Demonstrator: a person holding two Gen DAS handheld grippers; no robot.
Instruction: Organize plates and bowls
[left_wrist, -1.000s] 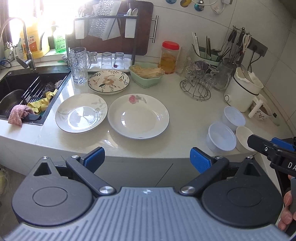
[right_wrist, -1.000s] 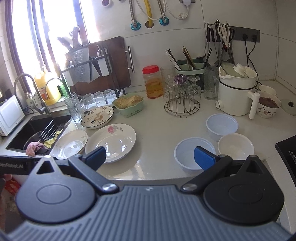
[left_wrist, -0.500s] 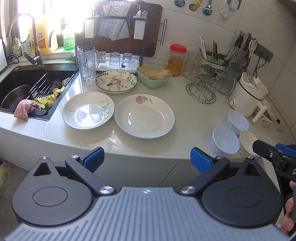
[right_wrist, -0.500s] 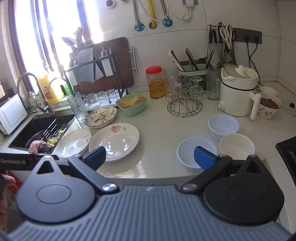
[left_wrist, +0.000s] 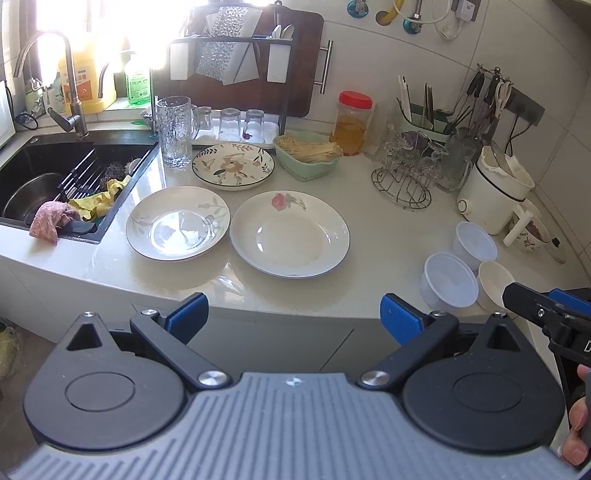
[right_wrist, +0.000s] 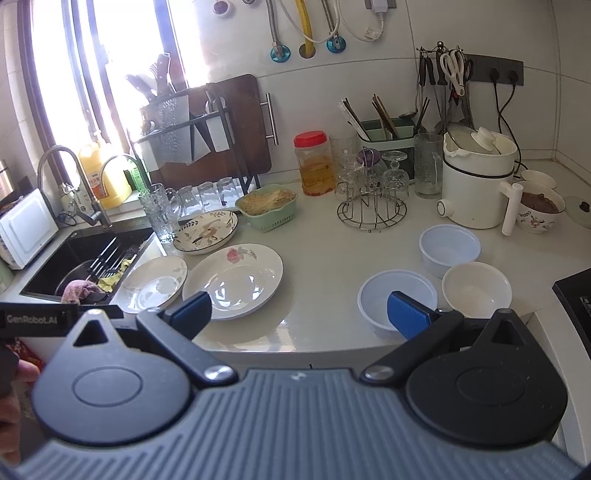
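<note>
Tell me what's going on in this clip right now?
A person holds a gripper in each hand at the edge of a pale kitchen counter, nothing picked up yet. The left gripper and right gripper both have their jaws wide open and empty. Three plates lie separately near the sink: a rose-printed white plate, a leaf-printed white plate and a floral patterned plate. Three small bowls cluster to the right: two translucent plastic bowls and a white bowl.

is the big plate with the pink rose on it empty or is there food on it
Empty. The rose plate lies flat on the counter with a bare, glossy white well; only window glare shows in it, in both views.
</note>
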